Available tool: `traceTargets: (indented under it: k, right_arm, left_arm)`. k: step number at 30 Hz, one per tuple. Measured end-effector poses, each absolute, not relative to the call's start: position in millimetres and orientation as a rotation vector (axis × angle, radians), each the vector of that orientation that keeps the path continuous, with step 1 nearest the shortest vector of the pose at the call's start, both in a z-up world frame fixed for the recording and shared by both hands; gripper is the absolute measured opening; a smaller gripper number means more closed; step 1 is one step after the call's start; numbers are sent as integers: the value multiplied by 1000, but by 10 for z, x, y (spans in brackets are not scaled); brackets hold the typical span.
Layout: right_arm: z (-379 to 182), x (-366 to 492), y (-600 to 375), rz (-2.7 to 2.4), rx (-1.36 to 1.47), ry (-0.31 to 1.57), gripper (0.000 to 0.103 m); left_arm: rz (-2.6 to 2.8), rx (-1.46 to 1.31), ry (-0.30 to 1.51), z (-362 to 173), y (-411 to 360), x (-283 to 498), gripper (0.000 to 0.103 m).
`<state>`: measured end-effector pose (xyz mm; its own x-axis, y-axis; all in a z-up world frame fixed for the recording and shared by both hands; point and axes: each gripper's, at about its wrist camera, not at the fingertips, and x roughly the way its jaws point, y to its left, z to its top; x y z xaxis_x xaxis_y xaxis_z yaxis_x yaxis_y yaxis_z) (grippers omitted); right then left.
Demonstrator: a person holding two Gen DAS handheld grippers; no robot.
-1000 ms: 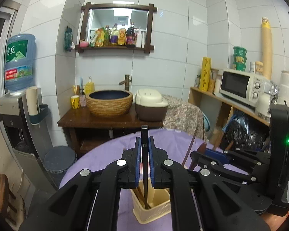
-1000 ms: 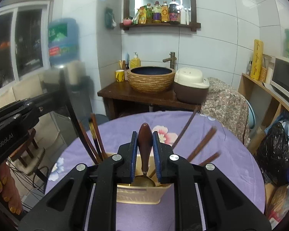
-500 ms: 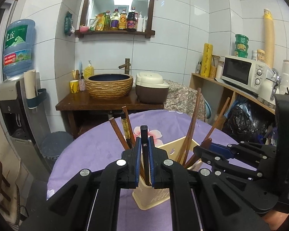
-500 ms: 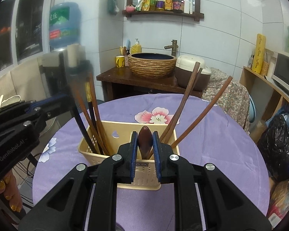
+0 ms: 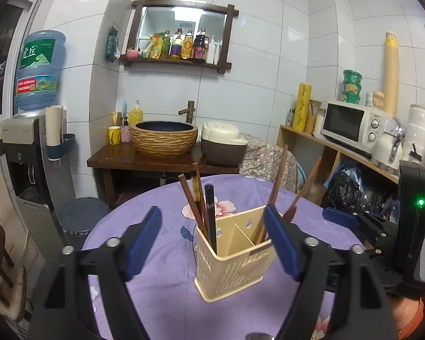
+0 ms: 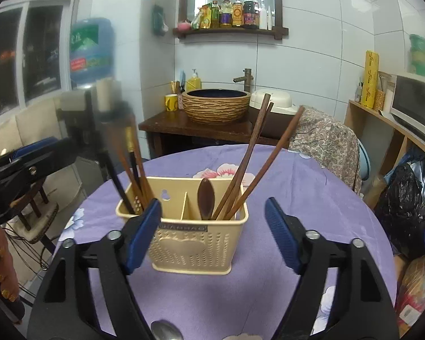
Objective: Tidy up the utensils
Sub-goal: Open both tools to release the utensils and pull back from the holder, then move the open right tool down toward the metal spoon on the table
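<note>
A cream two-compartment utensil holder (image 5: 235, 260) (image 6: 192, 243) stands on the round table with a purple flowered cloth (image 5: 155, 283). Its left compartment holds brown chopsticks (image 5: 192, 201) and a black chopstick (image 5: 211, 215). Its right compartment holds long brown chopsticks (image 6: 252, 153) and a dark wooden spoon (image 6: 206, 198). My left gripper (image 5: 212, 240) hovers just before the holder, its jaws opening, the black chopstick standing free beyond them. My right gripper (image 6: 212, 235) is opening too, pads wide of the holder and touching nothing.
A metal spoon (image 6: 165, 331) lies on the cloth under my right gripper. Behind the table stand a wooden stand with a woven basin (image 5: 164, 138) and rice cooker (image 5: 222, 144), a water dispenser (image 5: 22, 153) at left, and a shelf with a microwave (image 5: 351, 124) at right.
Both grippers sank toward the holder and opened. The left let go of the black chopstick, the right of the wooden spoon; both now stand in the holder.
</note>
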<state>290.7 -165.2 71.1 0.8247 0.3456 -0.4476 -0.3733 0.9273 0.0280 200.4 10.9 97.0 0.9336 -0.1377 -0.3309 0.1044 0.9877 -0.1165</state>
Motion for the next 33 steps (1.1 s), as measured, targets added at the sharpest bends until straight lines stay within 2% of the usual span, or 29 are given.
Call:
traceTargets:
  k: [5, 22, 27, 28, 33]
  right_arm:
    - [565, 2613, -1817, 396, -52, 474, 91]
    - [-280, 2337, -2142, 345, -83, 635, 91]
    - [-550, 2257, -2139, 399, -116, 719, 91]
    - [-611, 2225, -2122, 416, -130, 737, 89]
    - [-861, 2118, -2041, 467, -194, 810, 70]
  left_arm:
    - [-113, -55, 356, 749, 79, 1714, 90]
    - [-101, -83, 612, -165, 98, 1581, 90]
    - [-141, -74, 668, -332, -36, 1511, 87]
    - [-146, -70, 673, -355, -58, 1499, 86]
    - [-150, -75, 714, -488, -86, 1471, 83]
